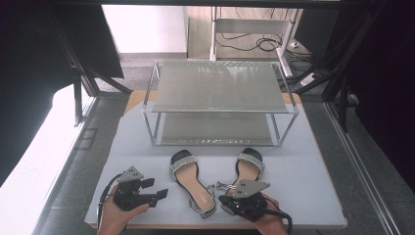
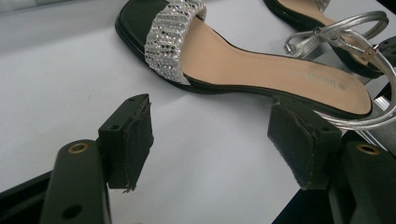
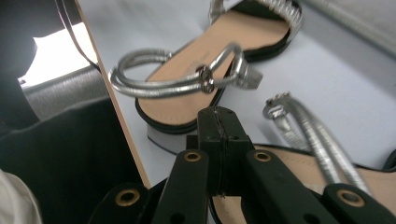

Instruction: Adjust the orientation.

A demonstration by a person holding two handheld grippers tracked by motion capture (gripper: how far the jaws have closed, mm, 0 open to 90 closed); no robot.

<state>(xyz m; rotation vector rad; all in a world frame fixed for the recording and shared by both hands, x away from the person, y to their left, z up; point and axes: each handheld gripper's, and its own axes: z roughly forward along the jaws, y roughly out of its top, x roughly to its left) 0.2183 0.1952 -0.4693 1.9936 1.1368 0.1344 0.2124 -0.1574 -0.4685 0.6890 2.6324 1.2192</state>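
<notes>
Right gripper point(image 1: 230, 199) at near edge of grey tabletop point(image 1: 313, 186), jaws pressed together, nothing visibly between pads, over heel end of right black sandal with rhinestone band and silver ankle strap point(image 1: 248, 164). Left gripper point(image 1: 159, 188) near front-left corner, jaws spread, empty, pointing at matching left sandal point(image 1: 191, 178), not touching. Sandals side by side, toes toward far edge. Beyond: two-tier metal shoe rack point(image 1: 220, 88).

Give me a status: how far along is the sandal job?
Done: nothing yet; both sandals sit on the table in front of the rack. In hand: right gripper is shut at the heel of the right sandal, grip unclear; left gripper is open beside the left sandal. Left: probably moving both onto the rack.
</notes>
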